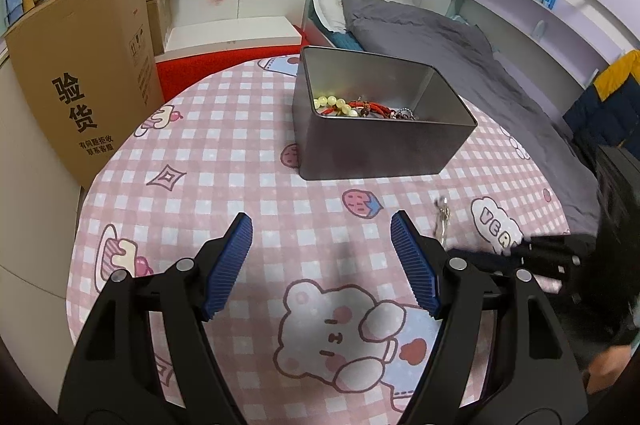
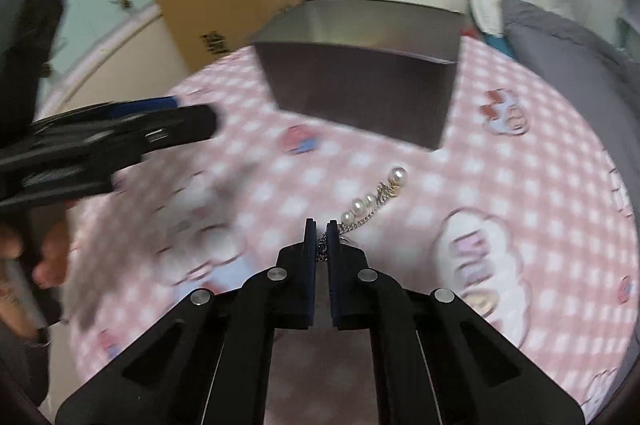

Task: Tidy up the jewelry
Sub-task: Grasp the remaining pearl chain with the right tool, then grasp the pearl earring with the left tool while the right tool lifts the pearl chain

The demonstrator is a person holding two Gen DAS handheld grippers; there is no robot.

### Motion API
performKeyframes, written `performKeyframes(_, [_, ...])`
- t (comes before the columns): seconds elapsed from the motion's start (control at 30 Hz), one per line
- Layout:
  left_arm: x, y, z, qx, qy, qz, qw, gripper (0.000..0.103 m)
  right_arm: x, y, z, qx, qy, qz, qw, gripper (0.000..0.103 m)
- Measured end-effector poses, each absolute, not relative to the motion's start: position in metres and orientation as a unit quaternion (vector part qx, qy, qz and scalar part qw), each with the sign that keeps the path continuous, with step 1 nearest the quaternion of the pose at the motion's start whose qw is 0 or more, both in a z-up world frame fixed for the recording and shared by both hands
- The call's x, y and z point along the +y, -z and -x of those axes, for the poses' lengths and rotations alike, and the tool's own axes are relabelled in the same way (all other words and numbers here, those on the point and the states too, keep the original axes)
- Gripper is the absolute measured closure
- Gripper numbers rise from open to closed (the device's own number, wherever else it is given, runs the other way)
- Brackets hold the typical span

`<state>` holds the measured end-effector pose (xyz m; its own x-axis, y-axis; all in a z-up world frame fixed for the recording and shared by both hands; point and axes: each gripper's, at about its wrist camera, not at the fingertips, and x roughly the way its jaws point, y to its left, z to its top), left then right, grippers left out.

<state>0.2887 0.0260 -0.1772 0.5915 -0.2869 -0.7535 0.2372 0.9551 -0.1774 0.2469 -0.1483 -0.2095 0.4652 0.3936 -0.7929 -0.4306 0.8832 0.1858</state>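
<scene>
Pink-and-white gingham cloth (image 1: 248, 161) with cartoon bunnies, strawberries and cupcakes covers the round table, bedroom behind it.

Left wrist view: the left gripper (image 1: 322, 257) has its ribbed blue pads spread wide with only bare cloth between them. Straight ahead of the jaws sits a rectangular grey metal tin (image 1: 380, 149), smooth matte sides, lid off. Inside are pale yellow beads (image 1: 330, 102), a red cord bracelet (image 1: 362, 105) and a bit of silver chain. Just off the right jaw tip lies a small silvery chain piece (image 1: 442, 221), blurry here. Far left of the jaws stands a brown cardboard box (image 1: 88, 81) printed with 验货 in big black characters; the smaller lines under it are too tiny to read. A cloud on the cloth reads something like "VERY", partly covered.

Right wrist view: pretty motion-blurred. The right gripper (image 2: 321, 225) has its jaws pinched together on the fine silver chain of a pearl necklace (image 2: 376, 195); round glossy pearls trail away ahead and to the right of the tips, lying on the cloth. The tin is beyond that. The left gripper shows at the left edge.
</scene>
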Motion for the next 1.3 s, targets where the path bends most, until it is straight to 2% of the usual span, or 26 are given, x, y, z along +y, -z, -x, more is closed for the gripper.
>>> performKeyframes(0.37, [-0.001,0.186,-0.280,0.441,0.178,0.012,0.880,0.032,-0.167,0.200,-0.201,0.456,-0.258,-0.003,0.852,0.100])
performKeyframes(0.8, [-0.073,0.207,-0.296,0.453,0.206,-0.020,0.867,0.033,-0.249,0.204,-0.220,0.430,-0.163,-0.063,0.886,0.100])
performKeyframes(0.83, [-0.077,0.208,-0.298,0.453,0.207,-0.021,0.867,0.035,-0.252,0.203,-0.220,0.429,-0.165,-0.066,0.886,0.100])
performKeyframes(0.97, [-0.088,0.213,-0.301,0.458,0.213,-0.034,0.862,0.068,-0.252,0.200,-0.227,0.422,-0.168,-0.067,0.888,0.100])
performKeyframes(1.03, [-0.090,0.215,-0.300,0.454,0.208,-0.045,0.865,0.075,-0.252,0.199,-0.230,0.420,-0.172,-0.068,0.889,0.100])
performKeyframes(1.07, [-0.090,0.215,-0.300,0.453,0.204,-0.050,0.867,0.081,-0.252,0.198,-0.233,0.418,-0.173,-0.068,0.889,0.100])
performKeyframes(1.1, [-0.088,0.215,-0.300,0.452,0.201,-0.050,0.868,0.093,-0.252,0.198,-0.235,0.417,-0.175,-0.068,0.889,0.100])
performKeyframes(1.3, [-0.077,0.208,-0.295,0.448,0.216,-0.037,0.867,0.092,-0.249,0.189,-0.241,0.406,-0.180,-0.068,0.893,0.100])
